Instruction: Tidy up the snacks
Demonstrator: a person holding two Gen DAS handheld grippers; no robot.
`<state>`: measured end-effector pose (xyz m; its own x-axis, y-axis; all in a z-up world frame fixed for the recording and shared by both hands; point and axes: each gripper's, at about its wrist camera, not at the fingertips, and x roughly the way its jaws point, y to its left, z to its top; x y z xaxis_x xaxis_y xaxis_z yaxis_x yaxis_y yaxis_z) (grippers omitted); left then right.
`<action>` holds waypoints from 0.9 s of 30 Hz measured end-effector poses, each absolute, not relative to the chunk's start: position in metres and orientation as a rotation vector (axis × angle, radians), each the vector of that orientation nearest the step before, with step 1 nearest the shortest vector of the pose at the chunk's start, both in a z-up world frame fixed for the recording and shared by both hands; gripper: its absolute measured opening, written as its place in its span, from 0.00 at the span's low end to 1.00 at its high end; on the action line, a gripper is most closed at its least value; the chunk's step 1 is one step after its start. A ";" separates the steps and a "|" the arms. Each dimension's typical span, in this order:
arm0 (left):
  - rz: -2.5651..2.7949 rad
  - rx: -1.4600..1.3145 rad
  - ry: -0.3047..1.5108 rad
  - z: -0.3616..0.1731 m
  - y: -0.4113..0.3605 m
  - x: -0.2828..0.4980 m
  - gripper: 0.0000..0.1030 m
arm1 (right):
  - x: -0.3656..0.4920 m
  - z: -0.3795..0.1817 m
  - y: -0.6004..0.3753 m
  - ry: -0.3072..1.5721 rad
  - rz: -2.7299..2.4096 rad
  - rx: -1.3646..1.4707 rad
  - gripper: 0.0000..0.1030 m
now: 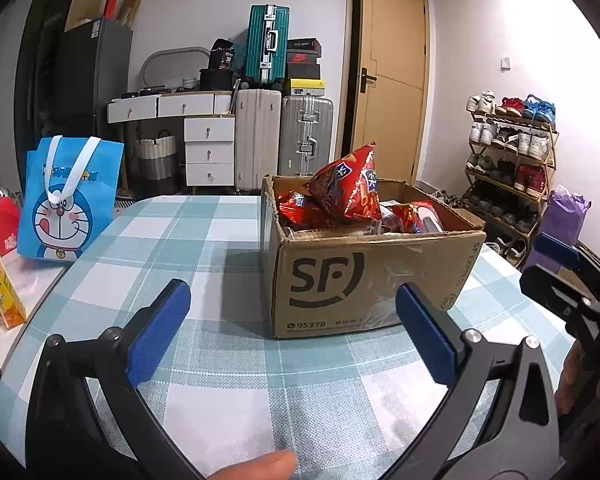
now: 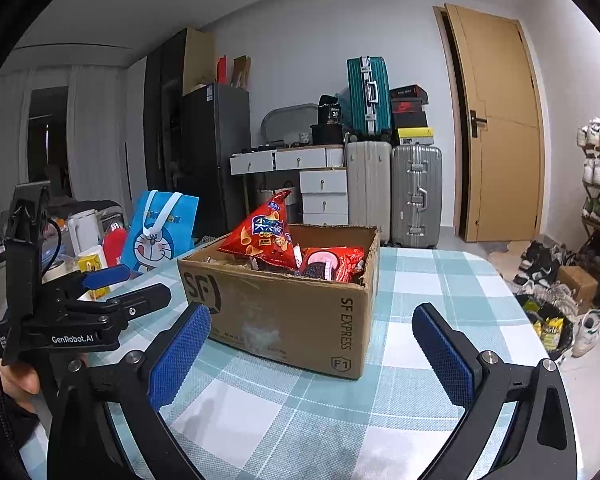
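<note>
Hovering low over the checked tablecloth [image 1: 228, 380], both tools face the cardboard box [image 1: 364, 280] that holds the snacks, and neither has anything in its grasp. The left gripper [image 1: 292, 336] has its jaws spread wide and empty, the box sitting straight ahead and slightly right of its centre line. The right gripper [image 2: 312, 356] is just as wide open and empty, with the near corner of the box dead ahead between its blue pads [image 2: 180, 356]. Standing proud of the heap is a red triangular chip bag [image 2: 260, 238], its tip pointing up above the box rim and its long axis running up and a little to the side; it leans at the box's left end as the right wrist sees it. Beside it, lower in the box, lies a red cookie pack [image 2: 328, 266], mostly flat. The chip bag looks puffed and crinkly, so a pinch near its upper corner seems the easy hold. Judging by the views, the left gripper appears a touch nearer that bag. A blue cartoon tote bag [image 1: 70, 200] waits at the table's far left.
</note>
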<state>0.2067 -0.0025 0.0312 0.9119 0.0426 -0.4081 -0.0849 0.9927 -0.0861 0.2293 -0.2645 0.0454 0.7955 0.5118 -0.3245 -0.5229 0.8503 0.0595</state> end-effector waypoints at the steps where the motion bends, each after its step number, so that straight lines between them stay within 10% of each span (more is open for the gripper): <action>1: 0.065 -0.106 0.419 0.031 -0.002 0.207 0.99 | 0.229 0.045 -0.264 0.338 0.556 -0.038 1.00; 27: 0.040 -0.091 0.407 0.028 -0.006 0.205 0.99 | 0.227 0.045 -0.263 0.339 0.558 -0.040 1.00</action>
